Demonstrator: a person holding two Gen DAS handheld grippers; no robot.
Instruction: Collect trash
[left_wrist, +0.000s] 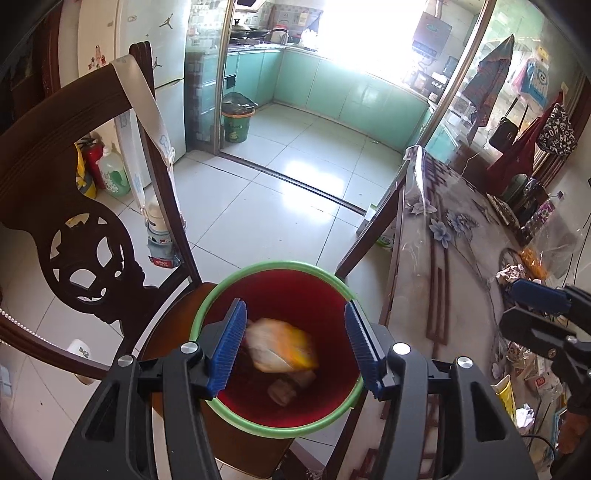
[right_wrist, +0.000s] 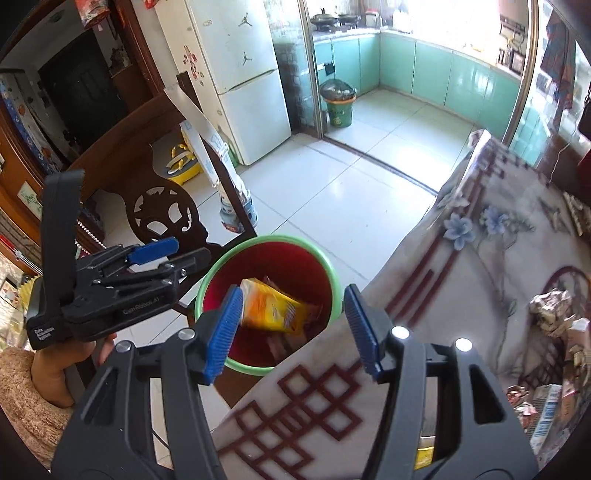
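Observation:
A red bucket with a green rim (left_wrist: 236, 280) stands on a dark wooden chair beside the table; it also shows in the right wrist view (right_wrist: 325, 264). My left gripper (left_wrist: 295, 345) is open right above the bucket, and a blurred yellow-orange snack wrapper (left_wrist: 280, 349) is in the air between its jaws, touching neither. Other scraps lie at the bucket's bottom. My right gripper (right_wrist: 291, 326) is open and empty over the table's edge, looking at the same wrapper (right_wrist: 273, 308). More trash (right_wrist: 550, 314) lies on the table at the right.
The carved chair back (left_wrist: 74, 206) rises left of the bucket. The table with a flowered cloth (left_wrist: 461, 236) fills the right, with wrappers and foil (left_wrist: 511, 275) on it. A green bin (left_wrist: 236, 123) stands at the kitchen doorway. White tiled floor lies beyond.

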